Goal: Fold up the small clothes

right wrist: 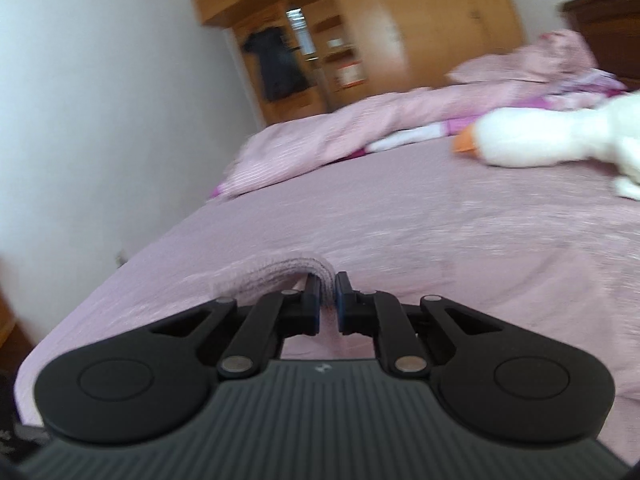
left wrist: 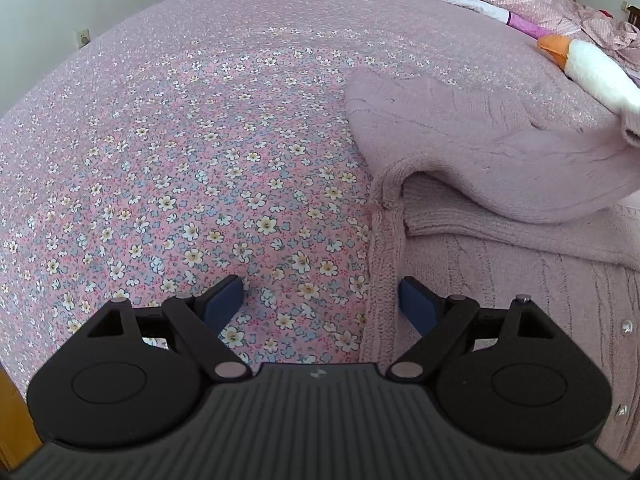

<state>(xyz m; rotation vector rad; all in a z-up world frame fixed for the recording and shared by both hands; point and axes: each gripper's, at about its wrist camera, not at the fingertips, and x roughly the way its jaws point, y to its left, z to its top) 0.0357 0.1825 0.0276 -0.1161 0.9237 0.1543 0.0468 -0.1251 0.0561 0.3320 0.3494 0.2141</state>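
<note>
Right gripper [right wrist: 328, 300]: fingers closed tight on a fold of the pink knit cardigan [right wrist: 280, 274], lifting its edge off the bed [right wrist: 440, 240]. Left gripper [left wrist: 322, 300]: fingers spread wide, holding nothing; one blue pad [left wrist: 416, 306] lies against the cardigan's ribbed hem. The cardigan [left wrist: 500, 152] lies on the floral bedspread [left wrist: 180, 160], one part raised and doubled over its buttoned body.

Mauve knit cardigan [left wrist: 500, 200] on floral bedspread [left wrist: 200, 180], one part lifted and folding over
</note>
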